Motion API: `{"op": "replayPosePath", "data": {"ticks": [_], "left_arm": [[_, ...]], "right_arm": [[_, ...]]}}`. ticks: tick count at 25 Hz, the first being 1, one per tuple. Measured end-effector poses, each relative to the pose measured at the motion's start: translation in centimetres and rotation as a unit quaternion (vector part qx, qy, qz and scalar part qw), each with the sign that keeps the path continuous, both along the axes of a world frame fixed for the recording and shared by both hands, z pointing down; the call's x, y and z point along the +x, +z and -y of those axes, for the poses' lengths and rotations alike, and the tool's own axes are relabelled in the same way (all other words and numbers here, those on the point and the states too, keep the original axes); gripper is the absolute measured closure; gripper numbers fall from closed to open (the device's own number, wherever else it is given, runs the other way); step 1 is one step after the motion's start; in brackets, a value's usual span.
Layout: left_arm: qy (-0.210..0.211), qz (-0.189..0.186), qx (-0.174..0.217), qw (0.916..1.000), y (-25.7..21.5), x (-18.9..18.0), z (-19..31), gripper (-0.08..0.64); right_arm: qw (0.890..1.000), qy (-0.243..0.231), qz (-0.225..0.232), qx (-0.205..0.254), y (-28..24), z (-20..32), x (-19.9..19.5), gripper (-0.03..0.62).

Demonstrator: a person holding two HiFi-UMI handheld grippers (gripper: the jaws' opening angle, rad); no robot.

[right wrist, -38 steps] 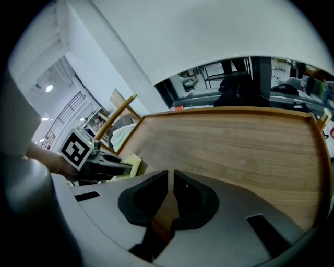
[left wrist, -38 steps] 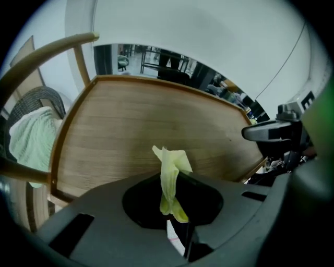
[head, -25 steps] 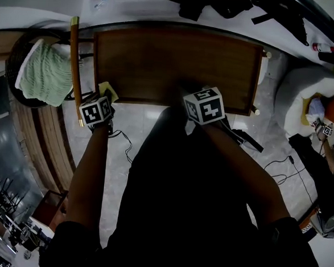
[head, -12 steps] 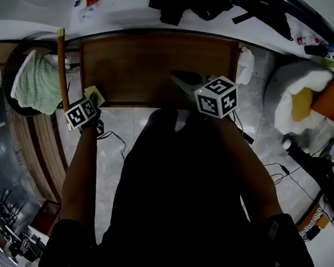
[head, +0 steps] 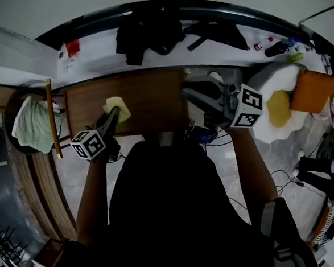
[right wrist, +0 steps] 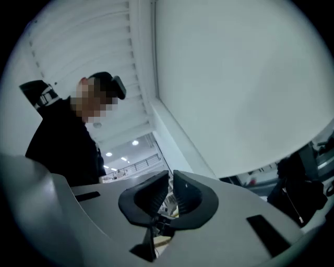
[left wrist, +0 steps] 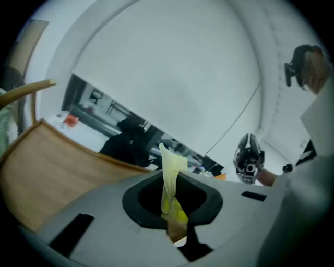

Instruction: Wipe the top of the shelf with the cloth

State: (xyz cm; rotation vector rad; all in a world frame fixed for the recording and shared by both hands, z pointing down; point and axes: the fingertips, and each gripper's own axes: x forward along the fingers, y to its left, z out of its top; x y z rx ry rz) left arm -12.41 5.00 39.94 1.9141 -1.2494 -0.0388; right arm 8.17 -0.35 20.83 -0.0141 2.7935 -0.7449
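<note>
The brown wooden shelf top [head: 152,97] lies ahead of me in the head view, and shows as a tan surface [left wrist: 49,169] at the left of the left gripper view. My left gripper [head: 113,115] reaches over its left part, shut on a yellow cloth [head: 117,106]. In the left gripper view the cloth [left wrist: 170,177] stands up out of the closed jaws. My right gripper [head: 188,92] is over the shelf's right end, pointing left. Its jaws stand almost together with nothing between them [right wrist: 170,194].
A dark round basket [head: 12,99] holding a green towel [head: 29,126] stands left of the shelf, with a wooden stick [head: 53,119] beside it. Dark clothes [head: 148,32] lie on the white table behind. A white beanbag [head: 273,80] with an orange cushion [head: 312,89] sits to the right. Cables [head: 278,178] trail on the floor.
My left gripper has gone from the shelf's front left corner up over the top, carrying the cloth. The right gripper has swung to the right end, and my head view has shifted.
</note>
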Motion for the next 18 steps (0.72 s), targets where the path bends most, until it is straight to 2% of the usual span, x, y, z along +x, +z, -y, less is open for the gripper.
{"op": "replayPosePath", "data": {"ticks": [2,4,8,11,14,18], "left_arm": [[0.026,-0.023,0.062,0.9975,-5.3,3.9,0.7,0.526],[0.049,-0.034,0.115,0.9916,-10.2,7.0,0.9,0.526],[0.094,-0.018,0.199,0.9753,-17.8,11.3,0.2,0.526],[0.115,-0.003,0.236,0.9649,-21.5,12.7,-1.1,0.526],[0.136,0.009,0.260,0.9560,-23.8,13.4,-2.5,0.526],[0.154,0.005,0.290,0.9444,-25.5,14.2,-4.0,0.526]], "right_arm": [[0.999,-0.003,0.046,0.017,-3.0,-0.8,2.7,0.551],[0.997,-0.018,0.075,0.031,-5.1,-1.8,4.6,0.551],[0.993,-0.054,0.087,0.065,-7.4,-3.9,5.7,0.552],[0.988,-0.059,0.091,0.106,-8.0,-5.8,5.4,0.552],[0.987,-0.042,0.098,0.119,-8.3,-7.3,5.4,0.552],[0.989,-0.017,0.070,0.130,-7.8,-10.1,5.8,0.552]]}}
